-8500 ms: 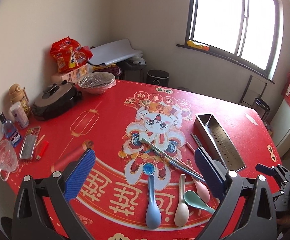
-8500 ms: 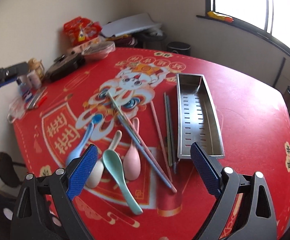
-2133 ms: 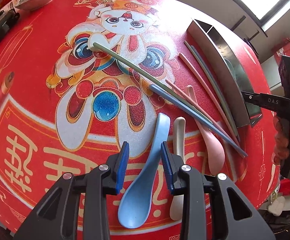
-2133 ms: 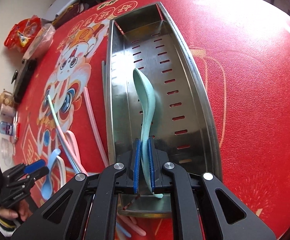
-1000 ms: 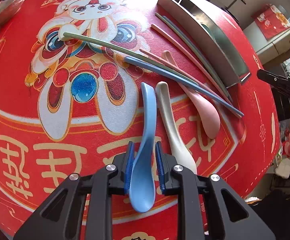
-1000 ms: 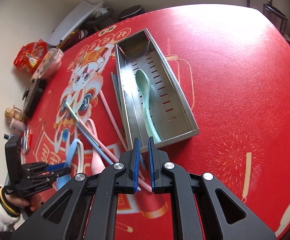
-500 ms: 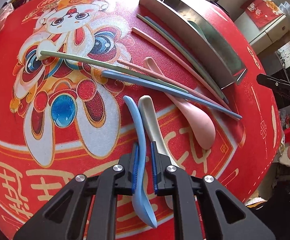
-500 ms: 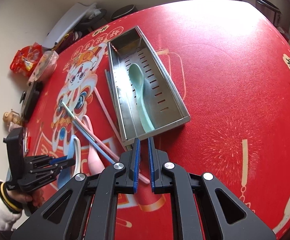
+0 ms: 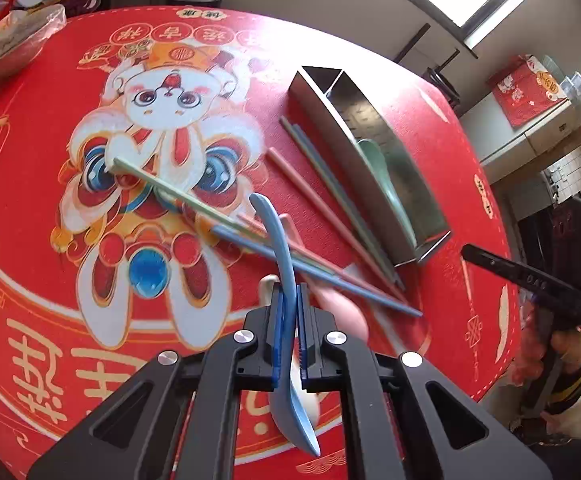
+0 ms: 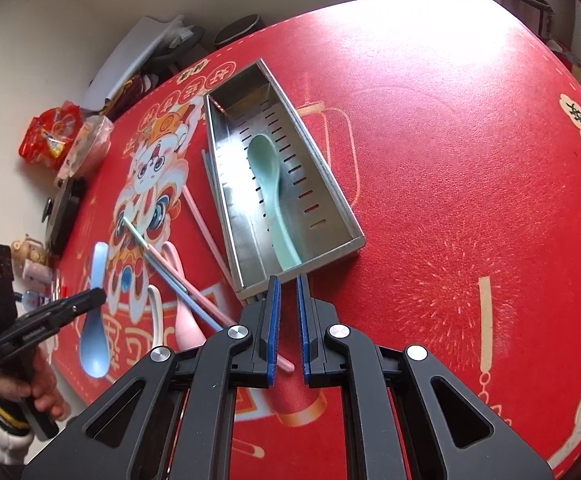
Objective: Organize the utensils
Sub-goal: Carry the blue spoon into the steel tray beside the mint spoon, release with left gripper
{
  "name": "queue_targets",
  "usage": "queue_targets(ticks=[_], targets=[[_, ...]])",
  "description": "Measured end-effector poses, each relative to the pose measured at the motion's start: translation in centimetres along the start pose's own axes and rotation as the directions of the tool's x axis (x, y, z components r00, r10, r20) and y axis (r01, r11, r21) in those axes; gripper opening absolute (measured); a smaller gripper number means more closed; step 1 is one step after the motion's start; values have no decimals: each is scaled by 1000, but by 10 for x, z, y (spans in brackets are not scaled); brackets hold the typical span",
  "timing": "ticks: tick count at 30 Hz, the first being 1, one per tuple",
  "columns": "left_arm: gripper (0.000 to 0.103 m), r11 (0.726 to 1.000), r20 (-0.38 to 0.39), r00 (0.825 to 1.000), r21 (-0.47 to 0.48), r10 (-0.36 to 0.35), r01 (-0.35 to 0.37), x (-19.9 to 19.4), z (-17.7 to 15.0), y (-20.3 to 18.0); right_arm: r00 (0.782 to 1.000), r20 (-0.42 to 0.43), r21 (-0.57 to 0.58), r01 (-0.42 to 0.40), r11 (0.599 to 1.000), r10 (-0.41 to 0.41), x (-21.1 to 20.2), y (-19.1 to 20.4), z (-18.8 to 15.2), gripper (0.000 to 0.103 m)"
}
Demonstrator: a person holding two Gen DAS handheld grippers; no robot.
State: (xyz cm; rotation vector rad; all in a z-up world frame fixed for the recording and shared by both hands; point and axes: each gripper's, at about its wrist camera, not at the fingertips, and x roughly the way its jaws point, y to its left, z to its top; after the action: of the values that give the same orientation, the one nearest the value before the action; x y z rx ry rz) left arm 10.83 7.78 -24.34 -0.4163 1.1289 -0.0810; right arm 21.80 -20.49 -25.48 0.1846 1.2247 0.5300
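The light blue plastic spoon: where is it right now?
In the left wrist view the light blue plastic spoon is clamped in the left gripper, over the crossed chopsticks, left of the steel tray.

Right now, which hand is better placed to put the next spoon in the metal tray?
Left. Its gripper already clamps the blue spoon off the table; the right gripper is shut, holding nothing, beside the metal tray.
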Motion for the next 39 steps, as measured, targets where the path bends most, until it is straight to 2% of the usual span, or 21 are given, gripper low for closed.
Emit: queue_targets(ticks=[5,7,8,13,24,29,35,37,39], targets=[[6,996,40,996,-26,-80,81,15,33,-51,1000,16,-14,3,1000,-3,-1,-2,7,11],[6,993,50,993,-40,-108,110,26,46,-67,1000,22,-20,15,1000,-14,-3,-5,10,33],[6,992,50,992,-44,-119,122,32,51,-74,1000,27,-18,16,1000,-16,-5,-8,11,38],[6,985,33,987,-72,-154,156,73,76,-106,999,30,-13,26,1000,-25,-10,-22,17,49],[6,985,-36,994,-140,-101,95,152,104,-125,998,43,32,41,999,-42,-26,-57,28,58],[6,988,-55,996,-139,-76,68,168,111,-128,998,47,55,46,997,-48,-29,-67,30,59],[6,992,-80,994,-111,-76,67,177,115,-129,998,46,59,49,997,-52,-28,-68,29,59],[14,992,-86,993,-98,-86,77,176,116,-130,998,45,58,48,997,-51,-28,-67,28,59],[16,993,-93,992,-86,-90,82,173,117,-130,998,46,56,46,997,-49,-26,-64,29,59]])
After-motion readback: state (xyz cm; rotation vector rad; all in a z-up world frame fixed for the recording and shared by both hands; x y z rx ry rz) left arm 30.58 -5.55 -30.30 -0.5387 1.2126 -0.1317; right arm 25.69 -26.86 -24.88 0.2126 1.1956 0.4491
